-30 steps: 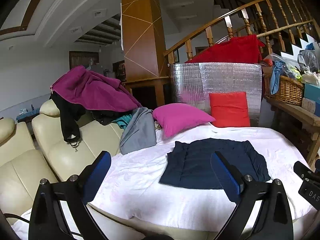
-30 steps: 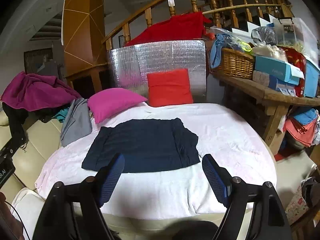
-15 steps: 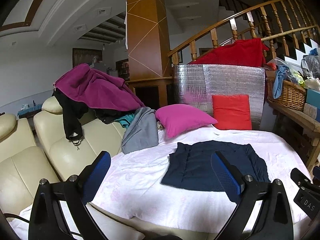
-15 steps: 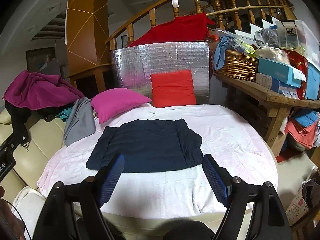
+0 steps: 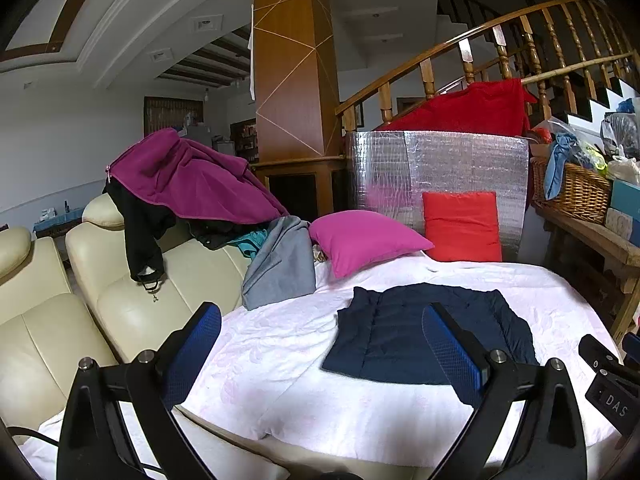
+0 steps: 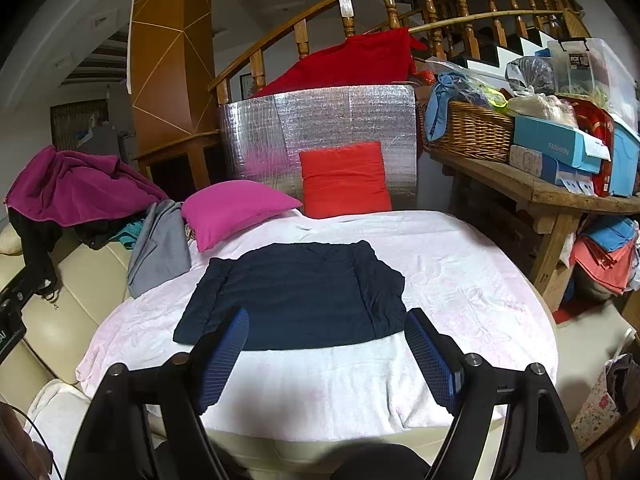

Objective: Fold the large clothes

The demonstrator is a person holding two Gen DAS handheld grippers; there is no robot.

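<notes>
Both wide open, empty: left gripper (image 5: 320, 344), right gripper (image 6: 326, 350); navy garment (image 6: 296, 296) prob. untouched.

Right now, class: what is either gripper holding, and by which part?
Nothing. The left gripper and right gripper are both open and empty, short of the navy garment.

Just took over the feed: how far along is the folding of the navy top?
Looks partly done: the navy garment lies flat on the white cover, its sides apparently folded in. Nothing is in hand: the left claw and right claw are both open, short of the cloth. Left: any final fold, then the pile on the sofa, including the magenta jacket and grey garment.
</notes>
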